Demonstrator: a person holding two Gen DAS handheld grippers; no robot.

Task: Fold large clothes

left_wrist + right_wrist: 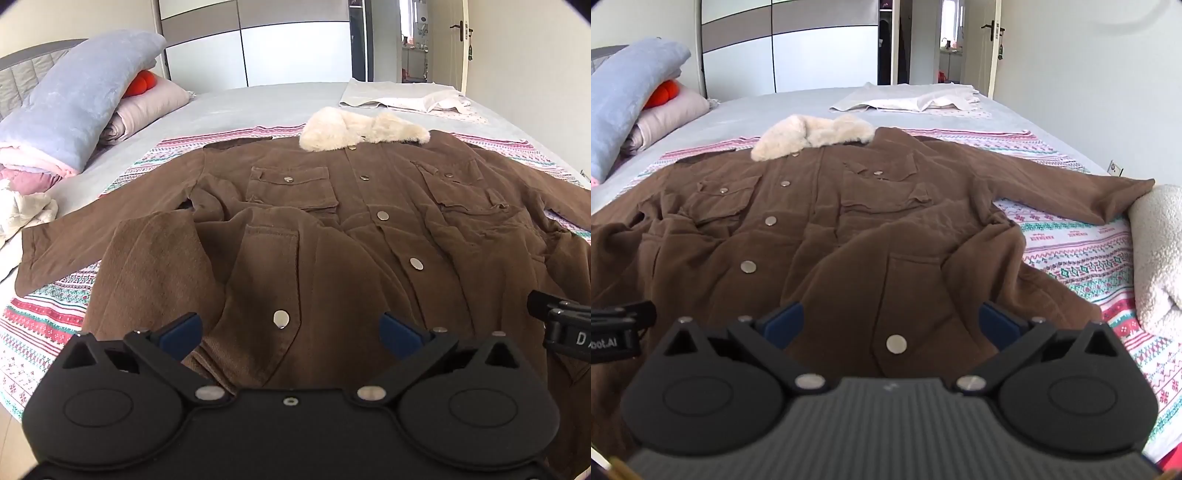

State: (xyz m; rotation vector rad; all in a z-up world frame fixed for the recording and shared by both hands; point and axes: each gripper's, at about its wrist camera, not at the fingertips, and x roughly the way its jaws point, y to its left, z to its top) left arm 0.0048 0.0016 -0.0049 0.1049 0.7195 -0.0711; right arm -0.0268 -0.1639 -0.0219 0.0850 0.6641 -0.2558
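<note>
Here, then, line by line:
Coat: a brown corduroy coat [332,229] lies front-up and buttoned, spread on a patterned blanket [40,321] on the bed [236,107].
Collar: a cream fleece collar [354,131] sits at 12 o'clock, at the far end of the coat.
Sleeves: the left-wrist view shows one sleeve [92,232] stretched toward 9 o'clock; in the right-wrist view the other sleeve [1082,192] reaches toward 3 o'clock, its cuff beside a white fleecy item [1160,251].
Left gripper [291,332]: jaws spread wide over the coat's near hem, nothing held.
Right gripper [892,325]: jaws equally wide above the hem, nothing between them.
Bedding: folded quilts and pillows [81,107] are stacked at 10 o'clock.
Far cloth: a pale folded cloth [912,98] lies at 1 o'clock, well apart from the coat.
</note>
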